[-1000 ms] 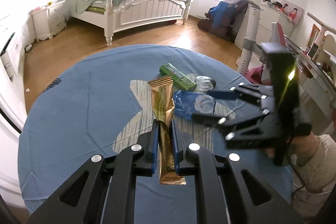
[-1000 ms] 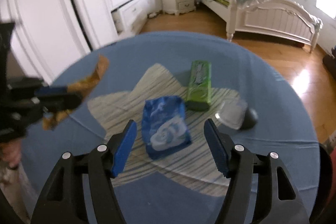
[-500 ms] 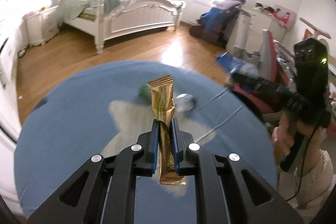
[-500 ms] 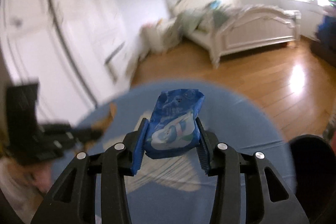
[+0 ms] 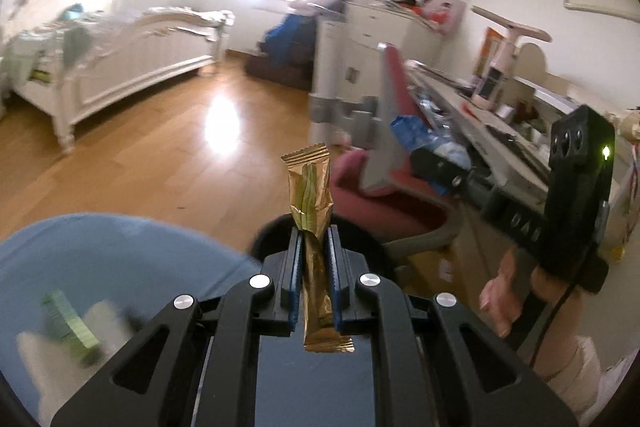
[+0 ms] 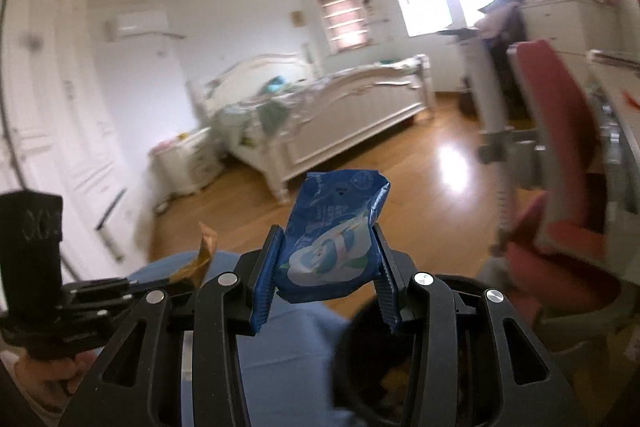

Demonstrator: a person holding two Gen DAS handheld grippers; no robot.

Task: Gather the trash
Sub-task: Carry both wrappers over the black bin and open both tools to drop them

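The left gripper (image 5: 314,259) is pressed tight on a gold wrapper (image 5: 310,187), which stands upright between its 2 blue pads with its top edge well above the fingertips and its bottom end hanging below them. Just behind those fingertips shows the dark rim of a round bin (image 5: 272,231), standing on the wooden floor (image 5: 140,163) at the edge of the blue tablecloth (image 5: 100,247). A green pack (image 5: 70,327) lies blurred on the cloth at the lower left.

The right gripper (image 6: 326,263) pinches a crumpled blue packet (image 6: 334,243) from both sides, the packet tilted and rising above the fingertips. Below and to the right of it the bin (image 6: 360,339) opens dark, next to the tablecloth (image 6: 280,347). From the left wrist view this same gripper (image 5: 436,163) holds the packet (image 5: 416,133) up in front of a red chair (image 5: 380,203). A white bed (image 6: 320,107) stands across the room.
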